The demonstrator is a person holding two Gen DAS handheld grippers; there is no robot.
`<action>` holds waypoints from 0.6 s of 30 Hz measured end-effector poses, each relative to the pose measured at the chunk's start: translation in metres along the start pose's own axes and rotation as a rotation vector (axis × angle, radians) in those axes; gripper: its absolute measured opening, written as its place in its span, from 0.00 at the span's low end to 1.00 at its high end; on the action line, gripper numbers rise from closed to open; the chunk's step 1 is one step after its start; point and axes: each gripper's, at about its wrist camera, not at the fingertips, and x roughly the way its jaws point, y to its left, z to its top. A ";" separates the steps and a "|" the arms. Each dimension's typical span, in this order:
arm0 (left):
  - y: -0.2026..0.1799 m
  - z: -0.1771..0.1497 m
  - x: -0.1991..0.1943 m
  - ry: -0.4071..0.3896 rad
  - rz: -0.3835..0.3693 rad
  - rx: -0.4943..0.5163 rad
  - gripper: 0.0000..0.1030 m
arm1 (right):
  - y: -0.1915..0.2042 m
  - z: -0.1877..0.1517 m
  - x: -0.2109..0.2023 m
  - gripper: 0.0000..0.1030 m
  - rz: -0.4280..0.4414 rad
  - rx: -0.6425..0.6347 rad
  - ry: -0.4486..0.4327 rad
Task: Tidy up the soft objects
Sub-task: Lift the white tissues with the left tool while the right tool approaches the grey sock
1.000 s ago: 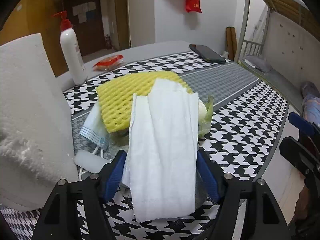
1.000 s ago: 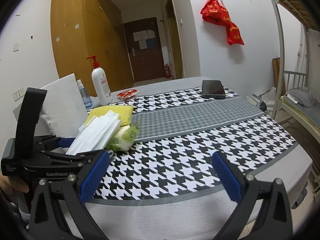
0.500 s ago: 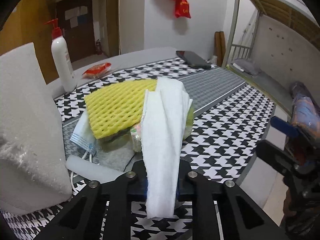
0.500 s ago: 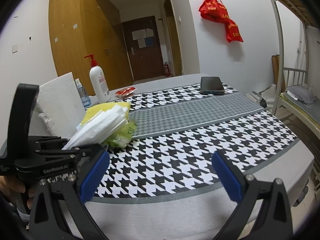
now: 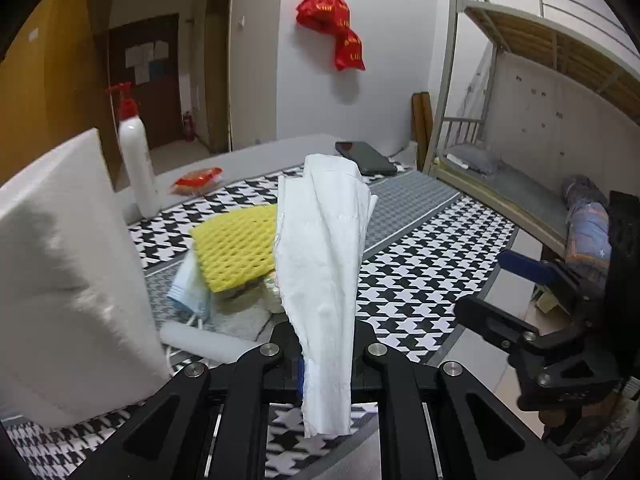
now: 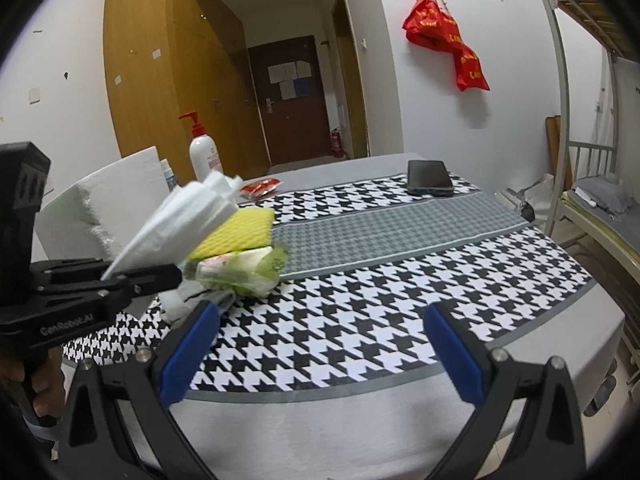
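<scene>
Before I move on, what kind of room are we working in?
Most likely a dorm room: a metal bunk bed by the wall, wooden wardrobes beside the door, and a houndstooth-covered table with household clutter.

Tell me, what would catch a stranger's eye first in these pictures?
First, the white folded tissue, pinched in the left hand-held gripper and lifted above a heap of soft things topped by a yellow foam net. Then the bold black-and-white houndstooth tablecloth, over which the right hand-held gripper hangs open and empty. On the far wall hang bright red bags.
</scene>
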 end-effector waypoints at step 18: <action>0.028 -0.033 -0.055 -0.110 0.090 -0.032 0.13 | 0.063 -0.002 0.015 1.00 0.101 -0.110 0.044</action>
